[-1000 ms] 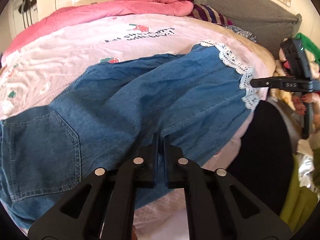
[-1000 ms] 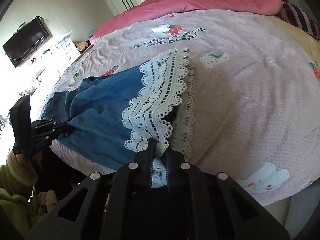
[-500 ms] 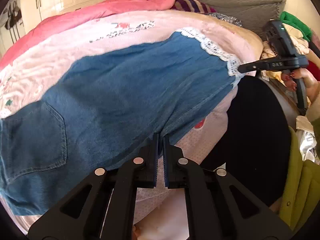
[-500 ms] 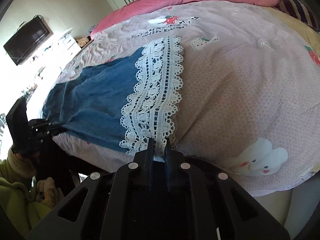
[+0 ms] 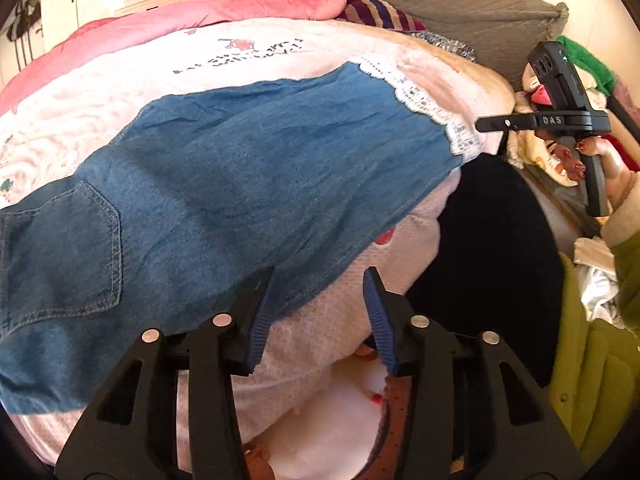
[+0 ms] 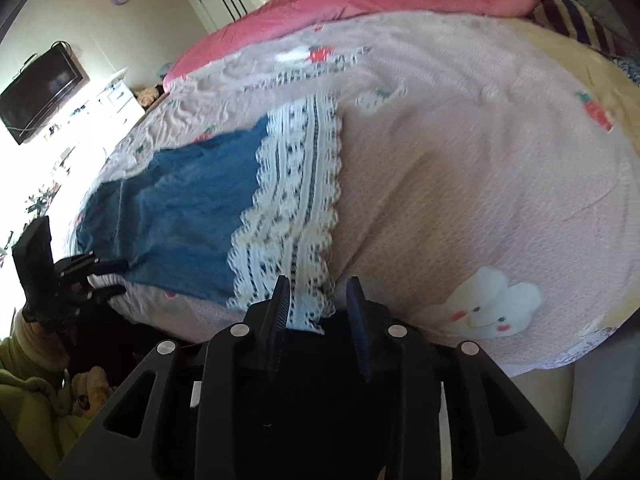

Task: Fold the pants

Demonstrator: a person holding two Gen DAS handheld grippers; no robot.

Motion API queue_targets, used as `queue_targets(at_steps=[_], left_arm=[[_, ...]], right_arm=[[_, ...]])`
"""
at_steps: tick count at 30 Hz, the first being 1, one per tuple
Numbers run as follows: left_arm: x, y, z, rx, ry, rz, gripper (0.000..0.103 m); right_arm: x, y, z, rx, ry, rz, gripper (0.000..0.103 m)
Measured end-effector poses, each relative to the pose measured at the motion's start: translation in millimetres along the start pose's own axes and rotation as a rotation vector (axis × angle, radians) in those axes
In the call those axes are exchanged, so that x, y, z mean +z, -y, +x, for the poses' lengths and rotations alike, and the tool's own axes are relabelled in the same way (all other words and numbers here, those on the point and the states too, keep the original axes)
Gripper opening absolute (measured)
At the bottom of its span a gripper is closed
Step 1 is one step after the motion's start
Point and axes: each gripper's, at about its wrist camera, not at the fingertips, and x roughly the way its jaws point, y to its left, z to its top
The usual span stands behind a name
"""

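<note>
Pants (image 5: 248, 184) lie flat along the bed's (image 5: 132, 80) near edge, long axis running hand to hand, and we see both the left gripper (image 5: 316, 312) and right gripper (image 6: 318, 304) just parting (lace cuff (image 6: 296, 208) between the right jaws, unpinched).

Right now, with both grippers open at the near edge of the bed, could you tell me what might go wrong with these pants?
1. The lace hem overhangs the bed edge between the right gripper fingers; it could slip off or snag.
2. The left gripper has just opened, and the denim pants lie by the bedspread edge, so they may slide.
</note>
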Motion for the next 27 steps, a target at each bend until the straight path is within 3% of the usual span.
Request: queue_targets(at_steps=[4,7,10,12,16,18,20,22,27], left_arm=[[2,-12,-25,0.026,0.063,-0.055,0.036],[5,-35,-38,0.12,0.084,-0.13,0.041],[-3,-71,-39,0.245,0.04,-0.254,0.042],[-11,-92,-40,0.284,0.025,-0.33,0.042],[-18,-122,-41,0.274,0.05,-0.412,0.028],[-16,-124,-40,0.269,0.047,-0.414,0.028],[-11,-117,-44,0.243,0.051,-0.39,0.048],[-4,-103,-54,0.228,0.099,-0.352,0.059],[19,-80,-65,0.332,0.162,-0.23,0.069]], right_arm=[[7,-28,2,0.053,0.015,-0.066,0.031],[9,-50,21,0.106,-0.024,-0.131,0.031],[7,-56,48,0.062,-0.099,-0.154,0.031],[4,-51,60,0.021,-0.142,-0.138,0.031],[4,-46,62,0.026,-0.144,-0.121,0.032],[11,-55,53,0.054,-0.13,-0.125,0.041],[28,-74,37,0.113,-0.057,-0.168,0.045],[53,-100,34,0.143,0.002,-0.227,0.055],[119,-159,90,0.233,-0.049,-0.279,0.058]])
